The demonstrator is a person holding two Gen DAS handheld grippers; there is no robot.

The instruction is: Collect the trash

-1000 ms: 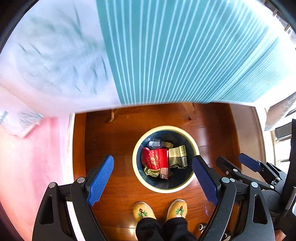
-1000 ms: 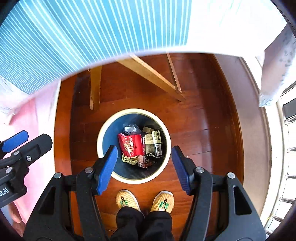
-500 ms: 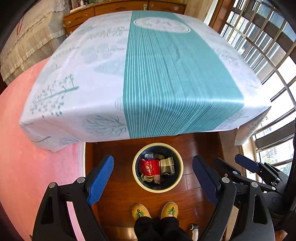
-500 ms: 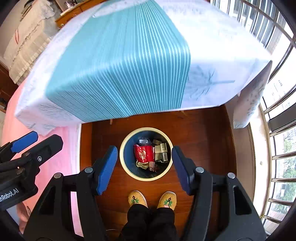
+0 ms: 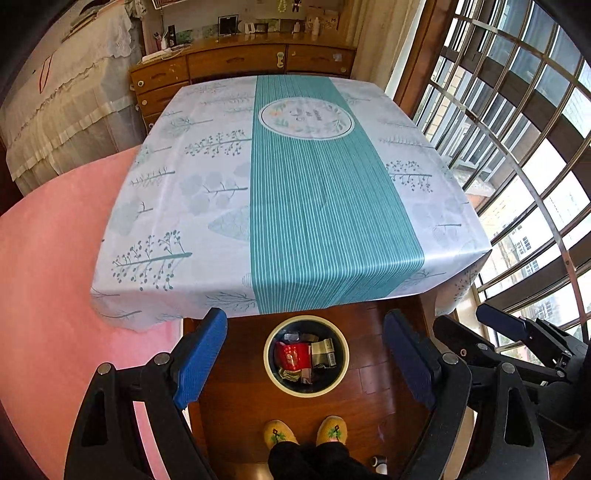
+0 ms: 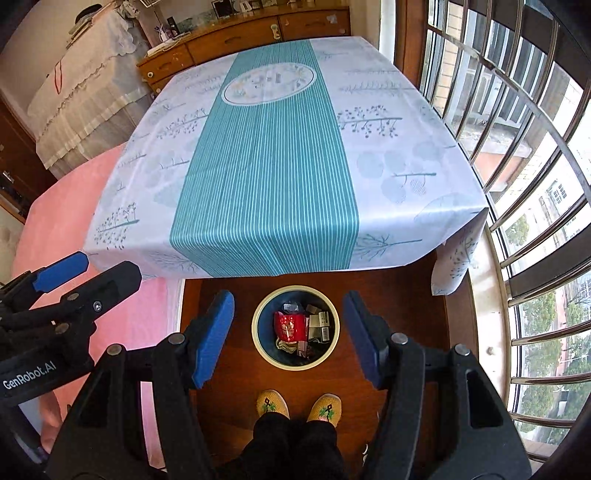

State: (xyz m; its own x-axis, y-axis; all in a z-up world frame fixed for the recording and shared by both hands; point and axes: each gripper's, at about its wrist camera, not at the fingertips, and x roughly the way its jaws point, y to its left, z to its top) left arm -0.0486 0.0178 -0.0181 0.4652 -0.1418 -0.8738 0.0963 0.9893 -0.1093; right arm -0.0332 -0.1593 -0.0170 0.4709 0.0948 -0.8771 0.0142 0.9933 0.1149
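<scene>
Left wrist view: the left gripper (image 5: 306, 354) hangs high over the floor with its jaws spread wide and nothing between them; the ribbed blue pads (image 5: 201, 356) touch nothing. Seen through the gap, a round trash bin (image 5: 271, 376) with a cream rim and dark blue inside stands on the dark wooden floor (image 5: 236, 402), just near of the table's edge. In the bin lies a red packet (image 5: 293, 355), with a grey-and-white carton (image 5: 323, 353) to its right and crumpled wrappers below them. A smooth, glossy tablecloth (image 5: 295, 206) covers the table beyond, white with leaf prints and a teal striped band down the middle. Nearer than the bin are two yellow embroidered slippers (image 5: 280, 432) below dark trouser legs. The right gripper's black frame shows at the right edge.

Right wrist view: the right gripper (image 6: 288, 332) is likewise wide open and empty, its blue pads (image 6: 214, 338) clear of everything. The bin (image 6: 258, 339) sits between them on the floor, holding the same red packet (image 6: 290, 326) and carton (image 6: 319, 321). The left gripper (image 6: 62, 273) reaches in from the left, over a pink rug (image 6: 62, 206). A barred window (image 6: 535, 184) curves along the right, and a wooden dresser (image 6: 236, 33) stands at the far wall.
</scene>
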